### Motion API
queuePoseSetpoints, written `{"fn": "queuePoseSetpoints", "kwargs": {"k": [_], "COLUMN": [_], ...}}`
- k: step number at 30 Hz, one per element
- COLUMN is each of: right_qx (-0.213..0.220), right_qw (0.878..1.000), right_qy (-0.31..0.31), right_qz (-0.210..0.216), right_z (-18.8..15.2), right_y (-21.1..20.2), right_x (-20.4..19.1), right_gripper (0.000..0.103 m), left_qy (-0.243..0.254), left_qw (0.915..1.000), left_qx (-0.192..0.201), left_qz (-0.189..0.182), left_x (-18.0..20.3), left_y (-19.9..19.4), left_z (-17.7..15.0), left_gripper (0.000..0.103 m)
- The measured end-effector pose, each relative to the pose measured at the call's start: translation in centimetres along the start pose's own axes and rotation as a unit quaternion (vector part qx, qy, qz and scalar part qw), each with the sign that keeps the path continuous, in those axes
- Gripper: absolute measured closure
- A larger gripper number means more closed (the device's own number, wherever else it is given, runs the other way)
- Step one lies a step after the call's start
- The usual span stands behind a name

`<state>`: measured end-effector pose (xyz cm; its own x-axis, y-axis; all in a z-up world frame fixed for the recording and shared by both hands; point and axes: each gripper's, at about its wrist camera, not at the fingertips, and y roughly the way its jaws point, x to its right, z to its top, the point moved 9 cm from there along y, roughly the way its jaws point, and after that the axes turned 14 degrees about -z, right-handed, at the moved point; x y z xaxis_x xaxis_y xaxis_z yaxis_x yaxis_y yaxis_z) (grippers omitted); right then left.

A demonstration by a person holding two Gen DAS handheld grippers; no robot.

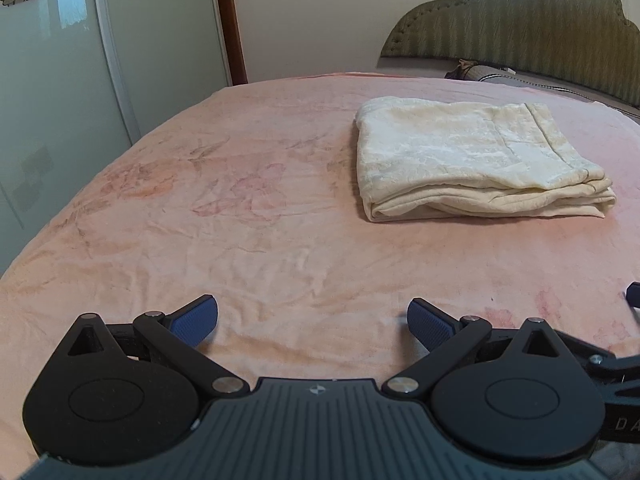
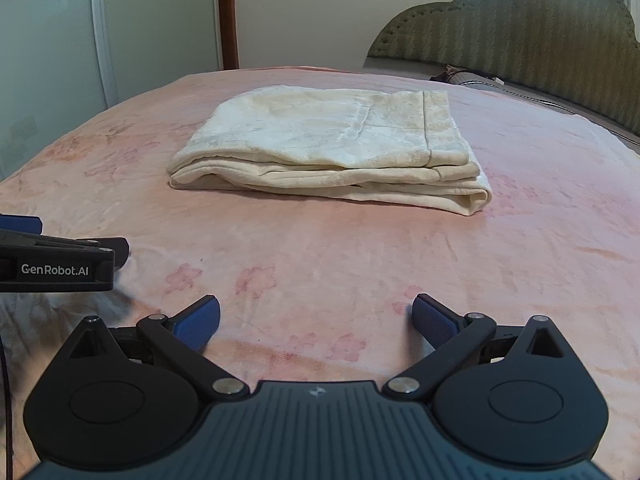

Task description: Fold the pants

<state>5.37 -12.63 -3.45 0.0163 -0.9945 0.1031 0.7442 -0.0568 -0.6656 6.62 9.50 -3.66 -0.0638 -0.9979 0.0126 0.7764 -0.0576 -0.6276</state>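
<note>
The cream pants (image 1: 476, 160) lie folded in a thick rectangular stack on the pink bedspread (image 1: 240, 220). In the right wrist view the pants (image 2: 328, 152) sit straight ahead, in the middle of the bed. My left gripper (image 1: 313, 322) is open and empty, low over the bedspread, with the pants ahead and to its right. My right gripper (image 2: 316, 320) is open and empty, a short way in front of the pants. The left gripper's body (image 2: 56, 264) shows at the left edge of the right wrist view.
A green padded headboard (image 1: 520, 32) stands at the back right with a dark pillow (image 1: 480, 72) below it. Sliding wardrobe doors (image 1: 60, 80) and a brown door frame (image 1: 230, 20) are to the left, past the bed's edge.
</note>
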Motion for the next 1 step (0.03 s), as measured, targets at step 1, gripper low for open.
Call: {"fn": "queuePoseSetpoints", "kwargs": {"k": [1], "right_qx": [0.001], "right_qw": [1.0], "right_qy": [-0.003], "right_qz": [0.004], "right_z": [0.05], "right_y": [-0.04], "right_x": [-0.21], "right_gripper": [0.0], "left_qy": [-0.002], "left_qw": [1.0], "left_qx": [0.002], "left_qz": [-0.006], "left_x": [-0.05], "left_y": [-0.04], "left_z": [0.1], "left_gripper": [0.0]}}
